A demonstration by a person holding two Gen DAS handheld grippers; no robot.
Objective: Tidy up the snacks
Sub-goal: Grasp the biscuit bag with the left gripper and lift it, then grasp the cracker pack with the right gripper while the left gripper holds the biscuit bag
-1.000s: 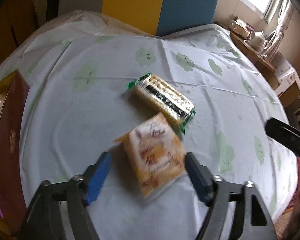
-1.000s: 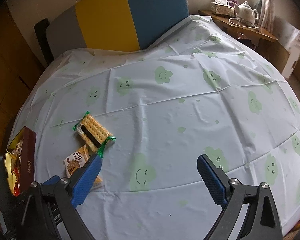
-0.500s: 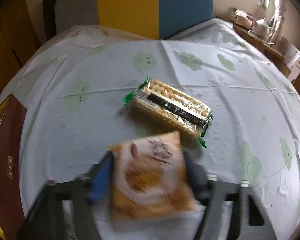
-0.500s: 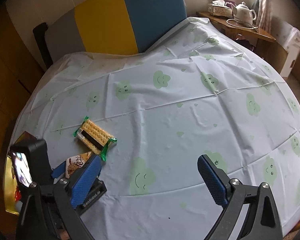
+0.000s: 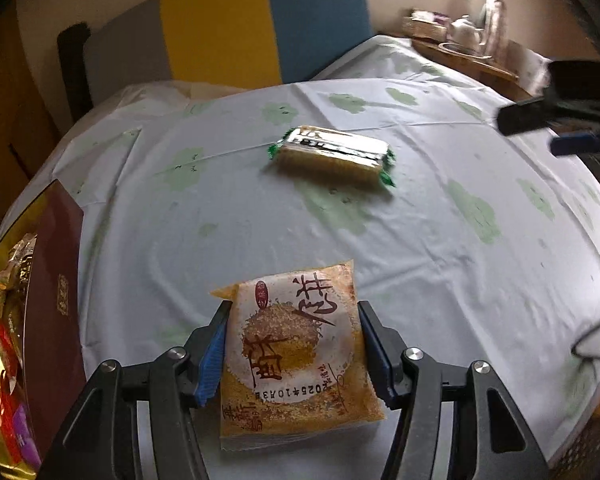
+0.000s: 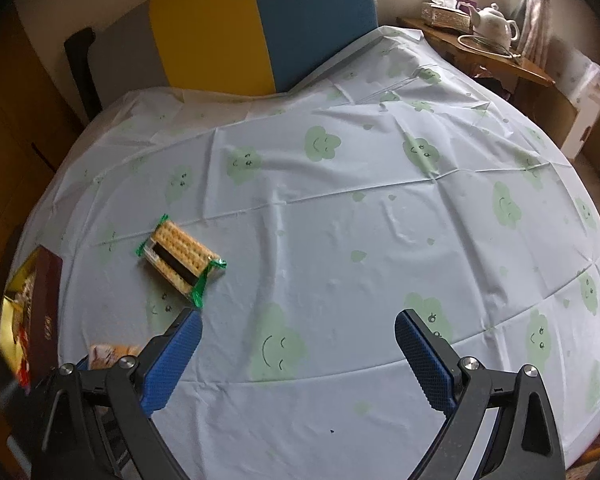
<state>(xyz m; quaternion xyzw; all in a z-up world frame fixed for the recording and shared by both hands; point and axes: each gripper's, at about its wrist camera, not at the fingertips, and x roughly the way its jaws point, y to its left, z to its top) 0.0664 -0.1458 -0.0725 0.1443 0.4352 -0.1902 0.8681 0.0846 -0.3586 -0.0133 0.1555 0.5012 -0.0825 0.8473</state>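
Observation:
My left gripper [image 5: 294, 344] is shut on an orange and white snack packet [image 5: 296, 344], holding it by both side edges just above the table. A cracker pack with green ends [image 5: 332, 156] lies further back on the cloth; it also shows in the right wrist view [image 6: 180, 256]. A dark red snack box [image 5: 56, 304] holding several packets stands at the left edge; it also shows in the right wrist view [image 6: 40, 312]. My right gripper [image 6: 296, 356] is open and empty above the table's front part. The packet's corner [image 6: 112, 354] shows at lower left there.
The round table wears a white cloth with green smiling clouds [image 6: 340, 220]. A yellow, blue and grey sofa back [image 6: 260, 24] stands behind it. A wooden side table with a white teapot [image 6: 496, 26] and a tissue box stands at the back right.
My left gripper moved forward over the orange packet, closed on its sides and lifted it. The right gripper stayed open and barely moved.

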